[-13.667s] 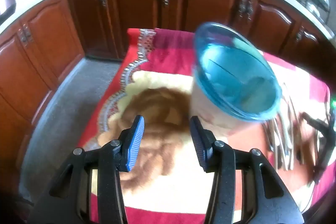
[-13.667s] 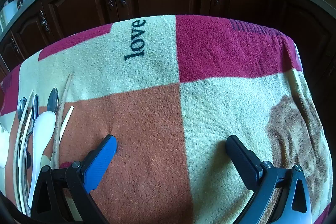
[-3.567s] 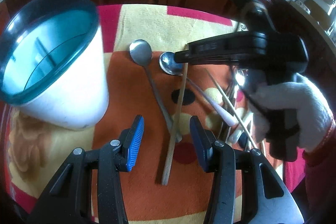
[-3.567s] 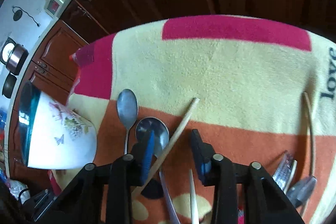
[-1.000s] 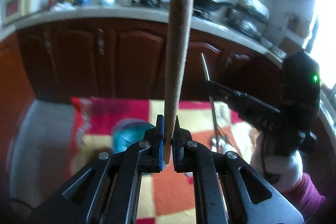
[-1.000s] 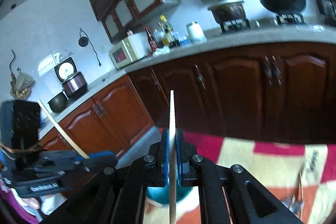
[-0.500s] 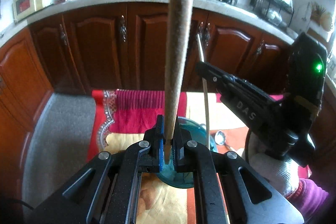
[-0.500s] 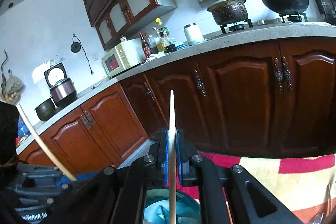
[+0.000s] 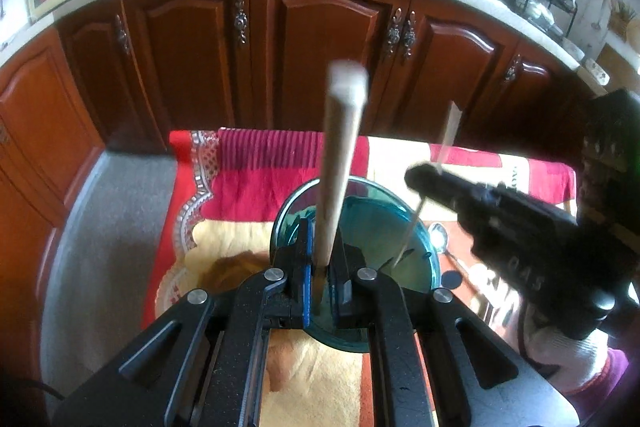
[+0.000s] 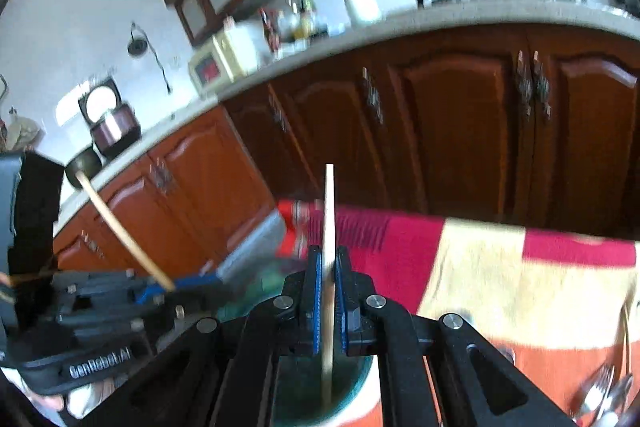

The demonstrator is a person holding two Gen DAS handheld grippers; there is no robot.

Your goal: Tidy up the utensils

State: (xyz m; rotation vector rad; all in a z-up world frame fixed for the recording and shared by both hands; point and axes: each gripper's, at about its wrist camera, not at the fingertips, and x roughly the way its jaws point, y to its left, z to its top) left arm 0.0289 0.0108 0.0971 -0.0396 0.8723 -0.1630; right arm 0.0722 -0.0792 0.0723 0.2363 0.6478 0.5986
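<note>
Table under a red, cream and orange blanket, spread ahead of and below my fingers. Teal-rimmed holder stands on it directly under my left fingers; a metal spoon lies just right of it. Forks lie far right of my right fingers.

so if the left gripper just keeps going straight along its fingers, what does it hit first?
Most likely the blue-rimmed utensil cup, whose open mouth sits right beyond the left gripper shut on its chopstick. Depth is unclear.

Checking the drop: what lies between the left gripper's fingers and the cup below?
Only the wooden chopstick that the left gripper clamps, above the cup; left wrist view.
</note>
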